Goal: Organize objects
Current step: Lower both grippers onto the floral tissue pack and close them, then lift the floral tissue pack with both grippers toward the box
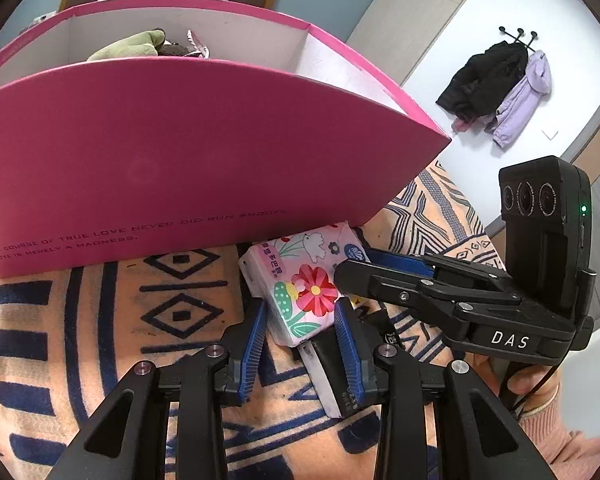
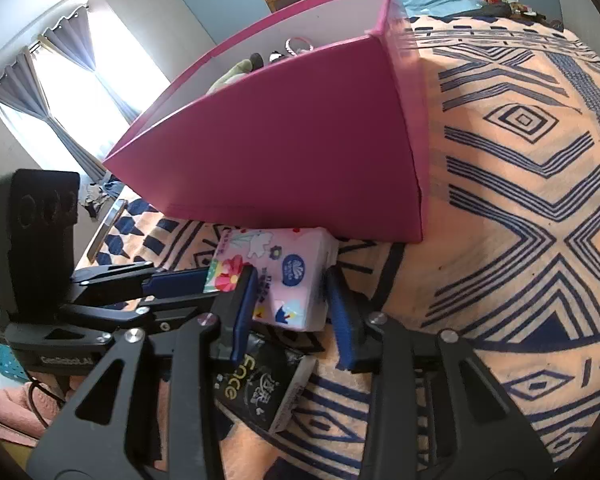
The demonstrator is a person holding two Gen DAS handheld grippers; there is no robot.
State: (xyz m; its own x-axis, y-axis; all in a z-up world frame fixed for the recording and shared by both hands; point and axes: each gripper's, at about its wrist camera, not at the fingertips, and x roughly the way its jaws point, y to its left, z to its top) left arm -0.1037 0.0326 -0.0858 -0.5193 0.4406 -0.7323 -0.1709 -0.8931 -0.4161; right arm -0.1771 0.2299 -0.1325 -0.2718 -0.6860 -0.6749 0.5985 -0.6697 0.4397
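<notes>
Left wrist view — tissue pack [image 1: 300, 284], long axis toward pink box [image 1: 180, 168]

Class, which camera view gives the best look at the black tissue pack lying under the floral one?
The right wrist view: the black tissue pack shows its printed top face there. In the left wrist view, only a narrow end of it shows, mostly hidden behind a blue finger and the floral tissue pack.

Tissue pack [image 1: 300, 280] before box [image 1: 180, 160], atop dark packet [image 2: 260, 388], on blanket [image 2: 520, 200].
</notes>
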